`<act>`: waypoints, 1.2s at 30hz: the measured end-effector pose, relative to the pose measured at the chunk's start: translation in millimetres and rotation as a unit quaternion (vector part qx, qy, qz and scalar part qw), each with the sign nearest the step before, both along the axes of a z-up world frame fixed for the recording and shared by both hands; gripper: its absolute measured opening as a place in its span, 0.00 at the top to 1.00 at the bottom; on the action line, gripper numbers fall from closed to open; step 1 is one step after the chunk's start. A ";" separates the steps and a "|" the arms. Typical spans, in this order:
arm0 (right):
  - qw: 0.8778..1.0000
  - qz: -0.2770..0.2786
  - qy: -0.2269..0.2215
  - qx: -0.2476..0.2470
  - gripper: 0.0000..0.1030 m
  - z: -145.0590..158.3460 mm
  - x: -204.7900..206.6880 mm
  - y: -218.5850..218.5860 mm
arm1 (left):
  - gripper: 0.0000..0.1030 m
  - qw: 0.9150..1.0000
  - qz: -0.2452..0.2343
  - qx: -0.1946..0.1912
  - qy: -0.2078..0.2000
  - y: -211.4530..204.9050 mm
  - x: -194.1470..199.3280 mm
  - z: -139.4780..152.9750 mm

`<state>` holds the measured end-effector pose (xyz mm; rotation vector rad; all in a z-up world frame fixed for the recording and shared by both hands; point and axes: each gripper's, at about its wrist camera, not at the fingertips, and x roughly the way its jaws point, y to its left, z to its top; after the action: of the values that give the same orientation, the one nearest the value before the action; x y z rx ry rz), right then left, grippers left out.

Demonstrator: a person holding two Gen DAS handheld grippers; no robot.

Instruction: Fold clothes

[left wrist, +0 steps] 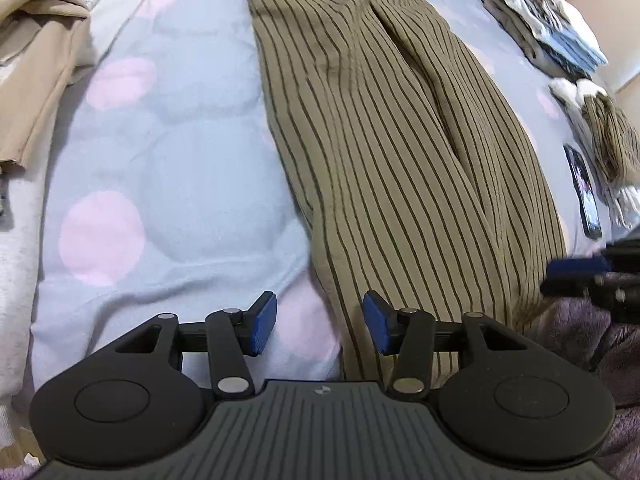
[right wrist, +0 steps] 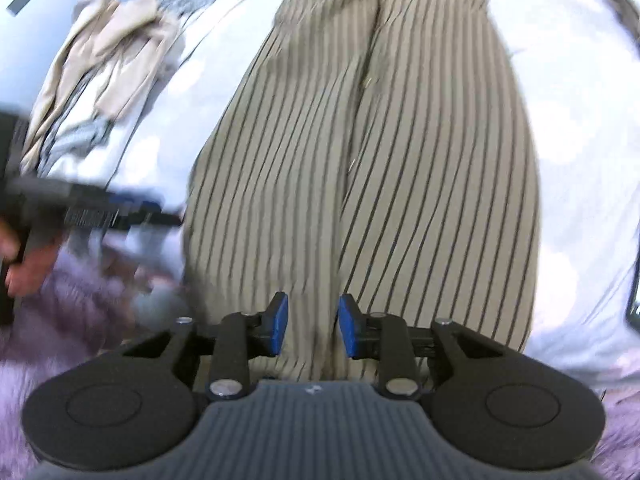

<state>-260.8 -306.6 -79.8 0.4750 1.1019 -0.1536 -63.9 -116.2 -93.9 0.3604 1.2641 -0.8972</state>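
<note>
Trousers [left wrist: 384, 140], olive with thin dark stripes, lie flat on the bed [left wrist: 168, 168], long axis running away from both cameras, waistband at the far end and hems toward the grippers; the two legs lie side by side with a seam-like fold between them. No brand or readable writing shows anywhere; only a small pale emblem sits on each gripper's grey body, too small to read. Left of the trousers the dotted quilt lies bare, and beyond it a beige garment [left wrist: 36, 52] is crumpled, cut off by the frame edge. Right of the trousers stands a folded stack [left wrist: 548, 20], then a smaller striped pile [left wrist: 608, 140], and a phone [left wrist: 583, 192] whose screen is too small to make out. The left gripper [left wrist: 320, 326] hovers over the trousers' left hem edge, fingers released and apart, nothing between them. The right gripper [right wrist: 313, 326] hangs over the hems near the middle, fingers parted, cloth below them but not pinched. In the right view the left gripper is blurred, and the trousers' right side is washed out by glare.
</note>
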 end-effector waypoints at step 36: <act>0.994 -0.106 0.008 0.016 1.00 -46.4 96.2 -62.9 | 0.60 0.995 0.077 -0.055 0.020 -42.9 73.7 -28.5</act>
<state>-164.7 -369.5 -126.2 0.6194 1.0695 -0.3262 9.8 -159.2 -122.3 0.1553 1.2552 -0.8411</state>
